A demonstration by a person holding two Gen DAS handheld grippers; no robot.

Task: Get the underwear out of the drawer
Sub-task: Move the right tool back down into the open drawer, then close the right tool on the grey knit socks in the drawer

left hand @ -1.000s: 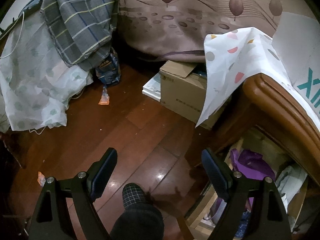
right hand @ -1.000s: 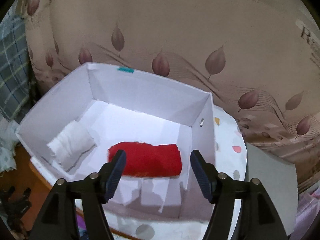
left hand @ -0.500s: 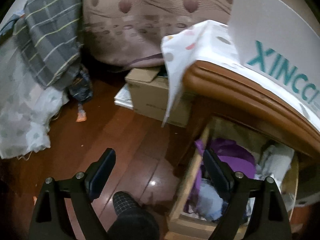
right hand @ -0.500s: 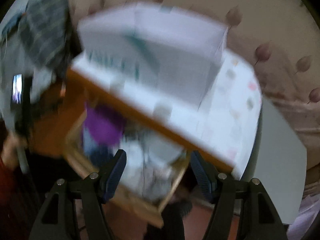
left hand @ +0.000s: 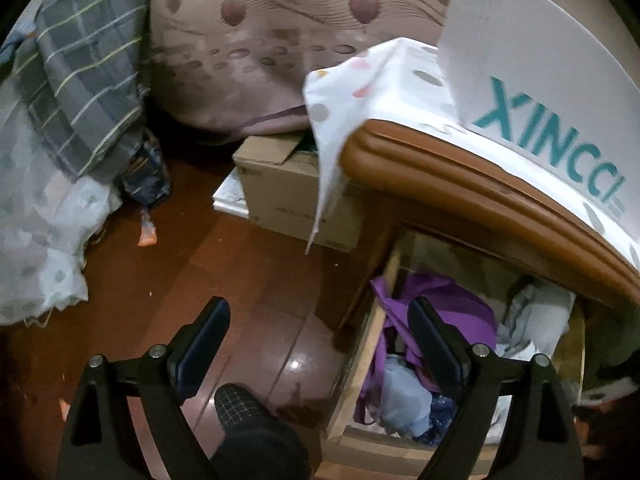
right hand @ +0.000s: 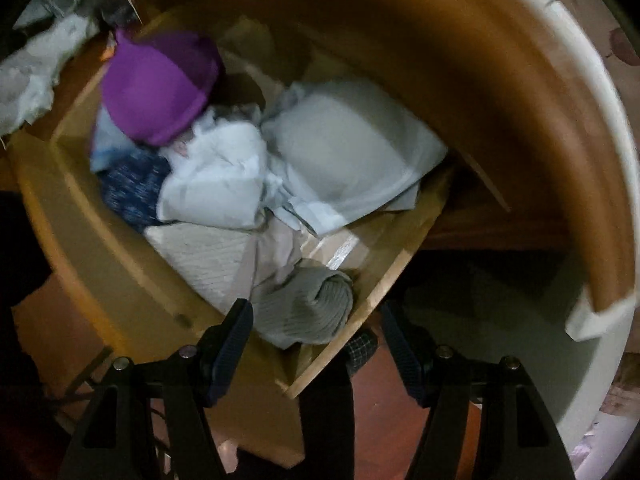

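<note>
An open wooden drawer (right hand: 80, 216) under the brown table edge is stuffed with folded garments: a purple one (right hand: 160, 84), pale blue ones (right hand: 224, 176), a dark blue speckled one (right hand: 132, 188), a white quilted one (right hand: 208, 256) and a rolled grey knit piece (right hand: 308, 308). My right gripper (right hand: 316, 316) points down over the drawer's near corner, open, nothing between its fingers; the grey roll lies just past them. My left gripper (left hand: 316, 320) hangs open over the wooden floor beside the drawer (left hand: 368, 344), its right finger (left hand: 432, 344) in front of the purple garment (left hand: 448, 304).
A white box lettered in teal (left hand: 540, 80) stands on the table's dotted cloth (left hand: 360, 92). A cardboard box (left hand: 288, 196) sits on the floor behind. Plaid and white bedding (left hand: 68, 92) hangs at the left. A person's checked slipper (left hand: 236, 404) is on the floor below the left gripper.
The right gripper dropped from above the white box with the red roll down to the open drawer, tipping to look straight in. The left gripper swung right toward the drawer, then held still.
</note>
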